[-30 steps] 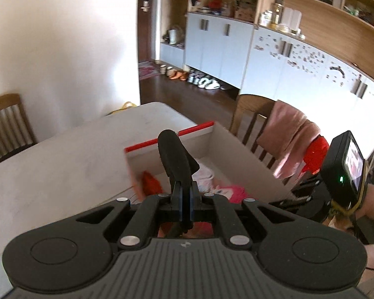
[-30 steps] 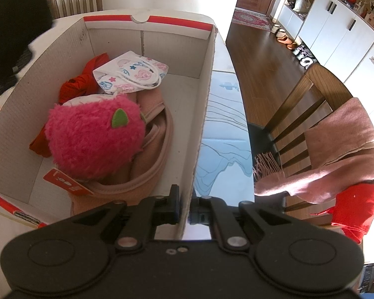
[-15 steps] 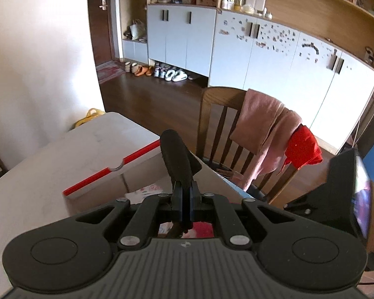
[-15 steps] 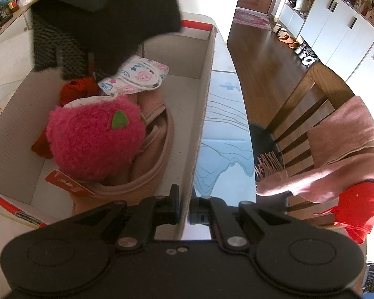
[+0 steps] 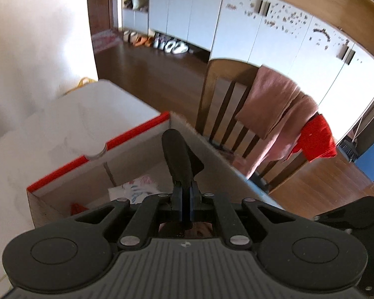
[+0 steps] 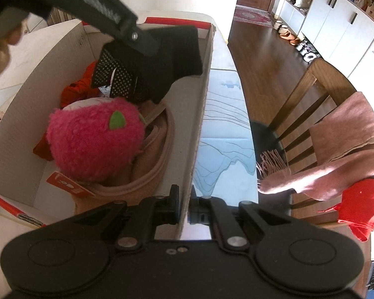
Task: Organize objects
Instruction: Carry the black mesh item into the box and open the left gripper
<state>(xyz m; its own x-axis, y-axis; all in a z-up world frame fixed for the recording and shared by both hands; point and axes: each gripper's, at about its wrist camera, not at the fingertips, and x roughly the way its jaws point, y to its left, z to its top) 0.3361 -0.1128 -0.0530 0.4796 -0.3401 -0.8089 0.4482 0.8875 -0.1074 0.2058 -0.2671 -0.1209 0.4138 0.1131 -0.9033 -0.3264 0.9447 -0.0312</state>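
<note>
An open cardboard box (image 6: 202, 114) with a red rim (image 5: 127, 134) stands on the white table. Inside lie a pink plush ball (image 6: 94, 139), a tan bag (image 6: 152, 164), a red cloth (image 6: 77, 87) and a white printed pouch (image 5: 137, 186). My left gripper (image 5: 185, 194) is shut on a black fabric piece (image 5: 179, 159) with a white-dotted side (image 6: 114, 79), which hangs over the box's far end. My right gripper (image 6: 184, 199) is shut on the box's right wall, one finger inside and one outside.
A wooden chair (image 6: 299, 104) stands beside the table, draped with a pink scarf (image 6: 341, 154) and a red garment (image 6: 361, 206). A blue-patterned mat (image 6: 224, 134) lies along the box. White cabinets (image 5: 274, 37) and shoes (image 5: 167, 44) line the far wall.
My left gripper has carried the black fabric sideways and down over the box's far end, where it now hides the white pouch in the right wrist view. The right gripper has stayed put.
</note>
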